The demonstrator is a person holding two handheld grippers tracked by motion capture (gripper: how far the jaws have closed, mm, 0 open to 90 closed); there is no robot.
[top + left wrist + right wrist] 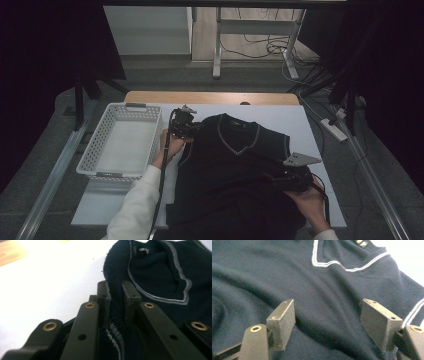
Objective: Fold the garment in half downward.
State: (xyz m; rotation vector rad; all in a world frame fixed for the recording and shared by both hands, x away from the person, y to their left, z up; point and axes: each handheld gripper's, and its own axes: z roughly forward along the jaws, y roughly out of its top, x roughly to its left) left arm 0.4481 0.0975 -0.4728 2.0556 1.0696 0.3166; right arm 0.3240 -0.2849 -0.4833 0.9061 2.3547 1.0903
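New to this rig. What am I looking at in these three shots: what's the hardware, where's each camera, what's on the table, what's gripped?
No robot arm here: a person holds a two-jaw gripper in each hand. The high view looks down from above the person's side of the table. The other two cameras ride on the grippers and look along their black jaws.

On the white table lies a dark V-neck sweater vest with pale trim, and beside it, to the left, a white perforated basket.

The left gripper is shut on the vest's shoulder edge, with fabric pinched between its jaws. The right gripper is open, its jaws spread wide just above the vest's front, holding nothing.
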